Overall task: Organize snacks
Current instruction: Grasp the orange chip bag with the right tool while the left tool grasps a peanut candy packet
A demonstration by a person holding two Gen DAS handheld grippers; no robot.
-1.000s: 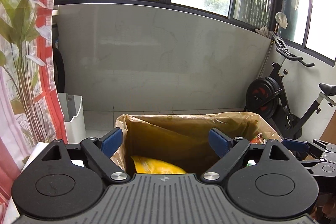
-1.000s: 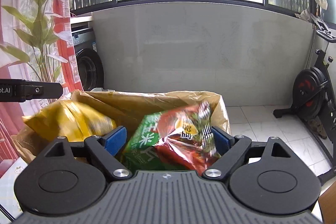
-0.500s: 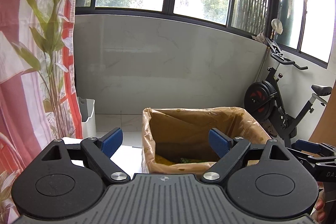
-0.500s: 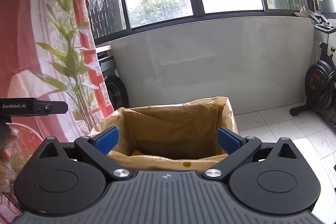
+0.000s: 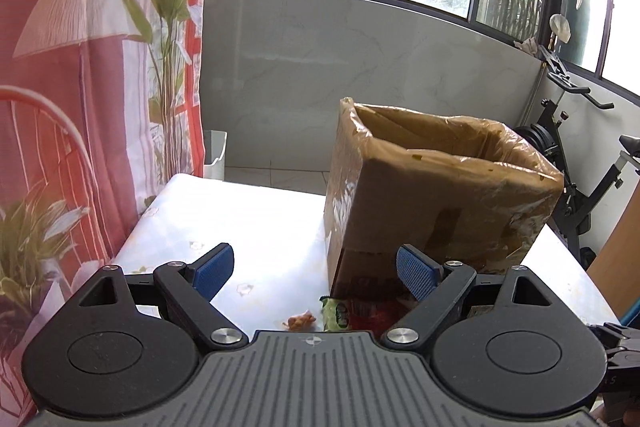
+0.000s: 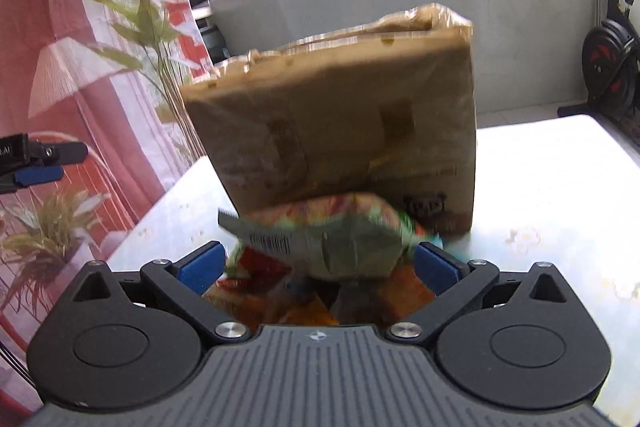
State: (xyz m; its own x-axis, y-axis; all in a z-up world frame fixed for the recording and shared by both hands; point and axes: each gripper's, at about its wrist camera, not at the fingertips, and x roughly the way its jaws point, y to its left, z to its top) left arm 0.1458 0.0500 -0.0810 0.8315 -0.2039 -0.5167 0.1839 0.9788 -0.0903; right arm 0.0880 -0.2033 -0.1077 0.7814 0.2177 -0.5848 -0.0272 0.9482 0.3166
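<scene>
Both hand-held grippers have pulled back from the plastic-lined brown cardboard box [image 5: 436,187] on the white bench [image 5: 248,227]. The left hand-held gripper [image 5: 316,271] is open and empty (so is the right hand-held gripper [image 6: 318,261]); crinkly green-and-red snack packets [image 6: 320,247] lie piled beside the box. Pinch one packet's middle, squarely

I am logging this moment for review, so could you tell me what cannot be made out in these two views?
- Inside of the cardboard box: hidden by its own walls in both views.
- Print on the snack packets: motion-blurred in the right wrist view.
- Most of the packet pile: covered by the gripper bodies in both views.
- Small orange scrap on the table: too small to identify.
</scene>
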